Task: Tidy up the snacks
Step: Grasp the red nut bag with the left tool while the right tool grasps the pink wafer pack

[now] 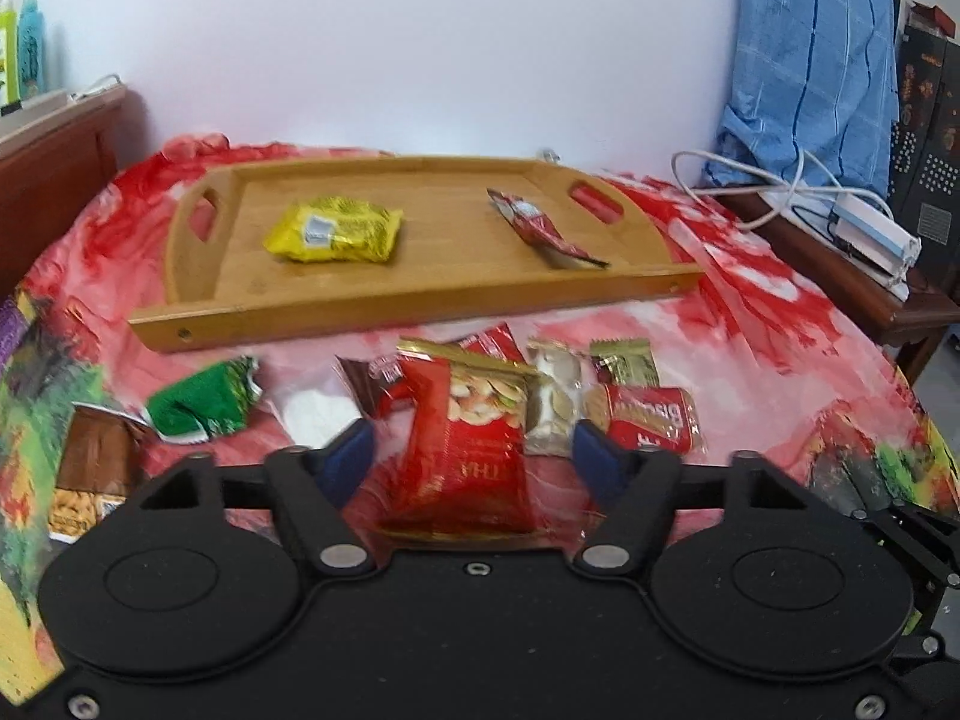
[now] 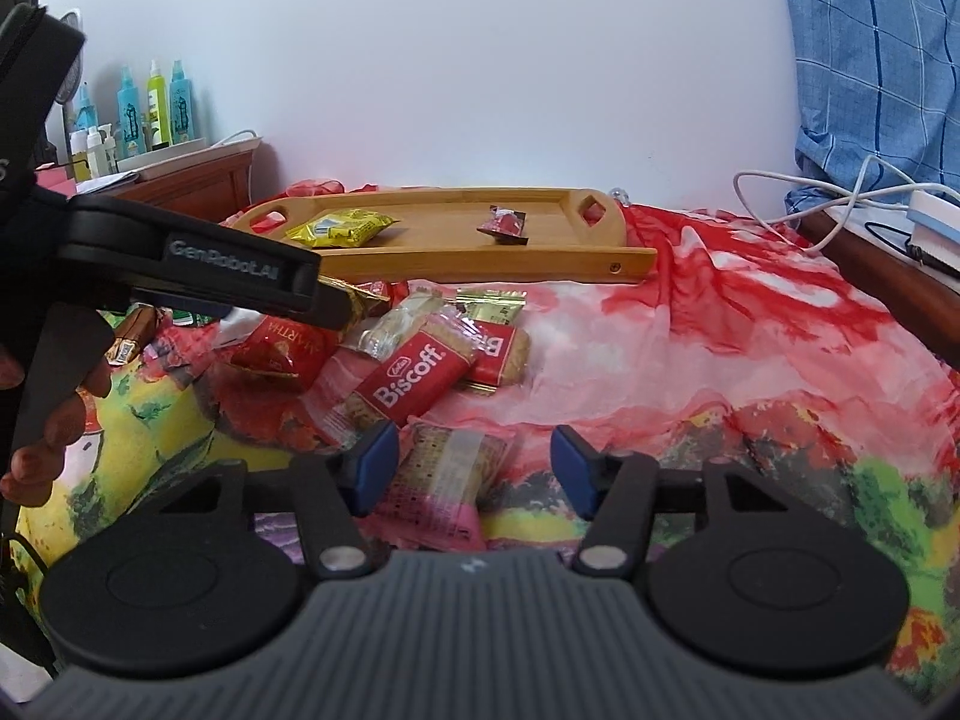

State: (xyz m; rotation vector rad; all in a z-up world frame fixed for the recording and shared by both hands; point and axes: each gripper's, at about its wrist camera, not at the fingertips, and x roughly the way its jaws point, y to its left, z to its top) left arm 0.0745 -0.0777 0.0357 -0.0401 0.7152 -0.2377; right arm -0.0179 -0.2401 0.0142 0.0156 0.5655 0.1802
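Note:
A wooden tray (image 1: 420, 306) (image 2: 480, 264) lies on the flowered bedsheet and holds a yellow packet (image 1: 333, 231) (image 2: 339, 227) and a small red sachet (image 1: 540, 228) (image 2: 504, 223). Loose snacks lie piled in front of it. My left gripper (image 1: 474, 459) is low over a red nut packet (image 1: 468, 450); the packet lies between its blue pads with a gap on each side. My right gripper (image 2: 474, 468) straddles a pink-wrapped biscuit packet (image 2: 444, 480); the right pad stands clear of it. In the right wrist view the left gripper (image 2: 342, 312) shows side-on, held by a hand (image 2: 54, 420).
Around the pile are a green packet (image 1: 204, 405), Biscoff packets (image 1: 651, 420) (image 2: 411, 381) and a brown packet (image 1: 96, 456). A side table (image 1: 870, 300) at the right carries a white cable and a device. A blue checked cloth (image 1: 810, 60) hangs behind. Bottles (image 2: 150, 108) stand on the left shelf.

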